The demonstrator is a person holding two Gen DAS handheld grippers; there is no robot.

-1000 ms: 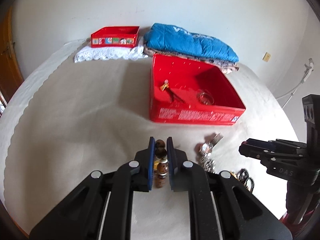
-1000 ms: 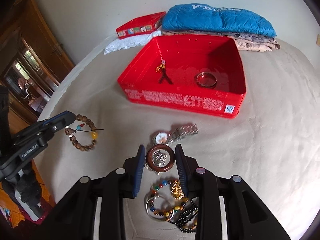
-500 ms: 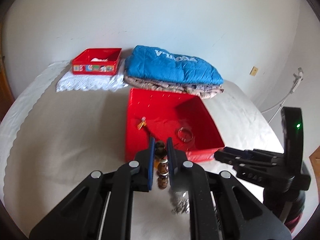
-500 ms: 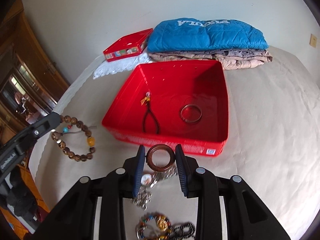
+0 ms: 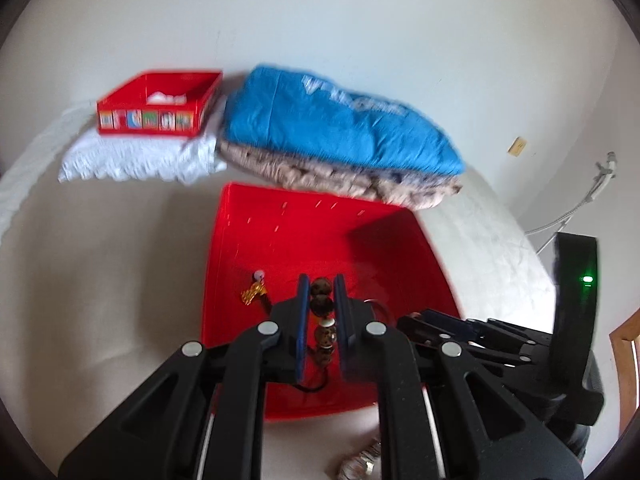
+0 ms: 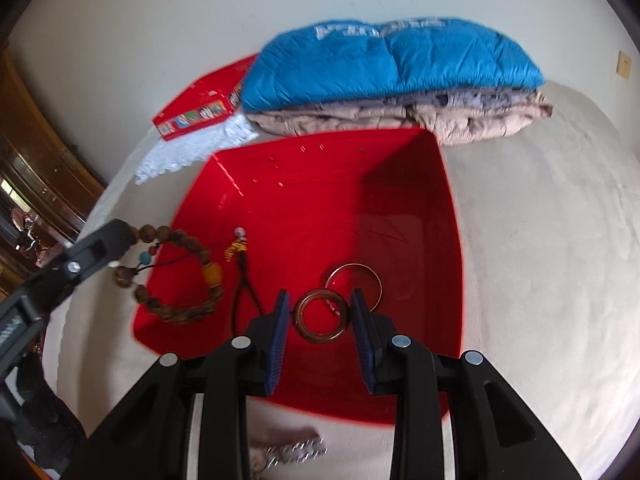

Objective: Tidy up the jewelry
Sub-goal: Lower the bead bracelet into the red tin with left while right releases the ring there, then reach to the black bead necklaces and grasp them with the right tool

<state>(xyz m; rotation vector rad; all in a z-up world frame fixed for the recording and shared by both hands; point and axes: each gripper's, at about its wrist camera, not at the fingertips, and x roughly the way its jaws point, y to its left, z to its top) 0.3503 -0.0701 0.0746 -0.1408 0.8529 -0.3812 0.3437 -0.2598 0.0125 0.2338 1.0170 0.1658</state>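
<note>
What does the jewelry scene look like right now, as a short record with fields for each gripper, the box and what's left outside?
left gripper: shut on beaded bracelet, held over the box
right gripper: shut on brown ring, held over the box
red box: open, on the bed
in box: metal bangle, corded charm
left outside: silver chain piece on the bed, near side of the box
behind box: blue jacket folded on other clothes

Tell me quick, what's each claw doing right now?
Left gripper: shut on the bead bracelet.
Right gripper: shut on the brown ring.
</note>
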